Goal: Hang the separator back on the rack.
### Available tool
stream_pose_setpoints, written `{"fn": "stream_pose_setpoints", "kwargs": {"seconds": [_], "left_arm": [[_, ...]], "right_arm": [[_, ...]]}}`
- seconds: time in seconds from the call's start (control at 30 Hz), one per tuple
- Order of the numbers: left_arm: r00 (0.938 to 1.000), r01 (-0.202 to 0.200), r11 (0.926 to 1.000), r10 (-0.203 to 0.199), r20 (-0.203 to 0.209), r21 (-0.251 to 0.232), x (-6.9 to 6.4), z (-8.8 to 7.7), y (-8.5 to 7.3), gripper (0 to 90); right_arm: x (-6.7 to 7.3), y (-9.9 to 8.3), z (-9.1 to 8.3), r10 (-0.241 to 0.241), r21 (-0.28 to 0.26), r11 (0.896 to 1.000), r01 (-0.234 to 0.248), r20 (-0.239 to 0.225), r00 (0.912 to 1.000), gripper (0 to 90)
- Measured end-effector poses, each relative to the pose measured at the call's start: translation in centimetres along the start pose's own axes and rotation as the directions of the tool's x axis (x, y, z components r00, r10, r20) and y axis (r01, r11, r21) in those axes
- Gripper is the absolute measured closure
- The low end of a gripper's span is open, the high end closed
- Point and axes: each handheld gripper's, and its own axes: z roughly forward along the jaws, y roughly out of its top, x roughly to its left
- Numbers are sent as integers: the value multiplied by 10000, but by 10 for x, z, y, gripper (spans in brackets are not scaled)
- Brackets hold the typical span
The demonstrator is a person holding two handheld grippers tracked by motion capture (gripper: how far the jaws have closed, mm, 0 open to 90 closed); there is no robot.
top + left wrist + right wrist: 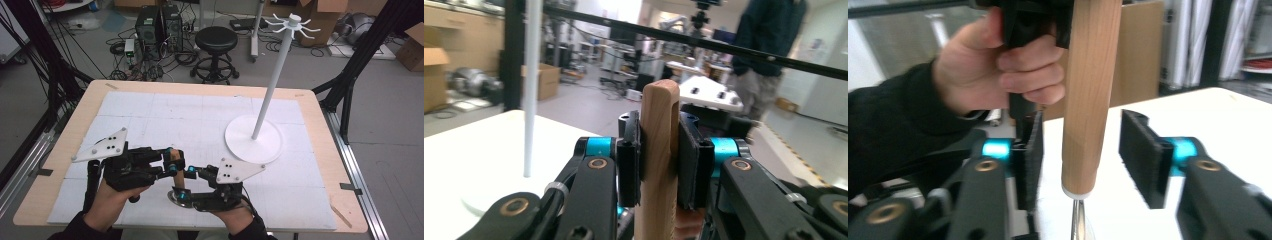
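In the high view, the left gripper (169, 161) is clamping the upper end of a light wooden handle (175, 165) that belongs to a utensil with a shiny metal end (176, 196), which is resting on or just above the white foam mat (150, 120) near the table's front edge; the utensil is standing nearly upright, probably so its slotted top can later be hooked onto the tall white hanger stand with a round base (254, 137) waiting well apart at the right. The right gripper (186, 186) is sitting low beside the handle's bottom, apparently having steadied it during a hand-over. In the left gripper view, the black pads (629, 160) are pressing flat on both sides of the wooden handle (659, 165), just below its long slot, so the grip is firm and the hanging hole is staying free. In the right gripper view, the right gripper (1083, 160) is standing released, its pads (1138, 155) apart from the handle (1088, 95) between them, while the person's hand (1003, 65) is holding the other gripper above. No brand, label or writing is showing legibly.
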Motion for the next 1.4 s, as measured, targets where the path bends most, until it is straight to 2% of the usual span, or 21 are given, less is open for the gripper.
{"fn": "stream_pose_setpoints", "kwargs": {"seconds": [0.1,0.23,0.3,0.37,0.5,0.53,0.63,0.67,0.7,0.73,0.77,0.87,0.9,0.93,1.03,1.17,1.23,1.27,1.3,1.33,1.4], "left_arm": [[10000,76,10000,-77,-62,-55,0,2,0,731],[9997,225,9997,-225,-91,-68,3,4,-1,727],[9992,327,9992,-332,-222,-231,6,3,-1,481],[9978,471,9981,-489,-455,-402,11,-6,-1,384],[9961,287,9983,-327,-815,-502,16,-17,-6,276],[9955,203,9987,-245,-920,-459,19,-21,-8,239],[9898,-91,9998,62,-1420,-196,26,-34,-18,218],[9871,-69,9998,42,-1598,-160,28,-38,-22,184],[9842,-123,9999,110,-1770,-65,31,-43,-26,184],[9793,-145,9998,176,-2017,169,37,-51,-34,186],[9793,-145,9998,176,-2017,169,37,-51,-34,187],[9698,30,9995,44,-2439,302,49,-67,-51,186],[9698,30,9995,44,-2439,302,49,-67,-51,186],[9651,88,9994,-1,-2618,323,53,-74,-57,187],[9622,164,9993,-70,-2722,324,56,-79,-63,187],[9559,289,9988,-157,-2934,405,62,-88,-75,189],[9547,345,9986,-213,-2966,391,62,-89,-76,189],[9534,355,9985,-210,-3009,428,63,-92,-79,189],[9534,355,9985,-210,-3009,428,63,-92,-79,189],[9541,388,9985,-253,-2984,395,64,-93,-80,189],[9538,402,9985,-269,-2994,384,64,-94,-80,189]], "right_arm": [[-2,0,-2,200,-31,9998,-199,251,9995,701],[-3,0,-4,384,72,9992,-387,324,9987,720],[-6,1,-7,535,85,9985,-539,359,9979,723],[-10,0,-11,612,-47,9981,-610,578,9965,723],[-20,1,-24,792,-238,9967,-773,906,9927,723],[-28,3,-33,813,-394,9962,-773,1143,9901,723],[-37,7,-41,768,-458,9964,-712,1358,9878,723],[-45,13,-49,790,-543,9960,-712,1597,9840,723],[-45,13,-49,790,-543,9960,-712,1597,9840,723],[-55,21,-55,767,-641,9957,-662,1788,9809,723],[-59,25,-59,769,-681,9955,-652,1864,9795,723],[-72,39,-66,808,-801,9947,-651,2112,9741,722],[-72,39,-66,808,-801,9947,-651,2112,9741,722],[-80,49,-70,723,-843,9950,-537,2363,9690,722],[-88,58,-73,765,-989,9937,-534,2474,9659,722],[-105,80,-80,780,-1263,9911,-415,2992,9510,722],[-108,84,-82,825,-1313,9904,-436,3074,9480,722],[-116,93,-84,846,-1398,9894,-396,3327,9392,722],[-116,93,-84,846,-1398,9894,-396,3327,9392,722],[-122,102,-88,881,-1439,9889,-379,3610,9284,722],[-125,107,-89,917,-1468,9884,-389,3727,9234,722]]}}
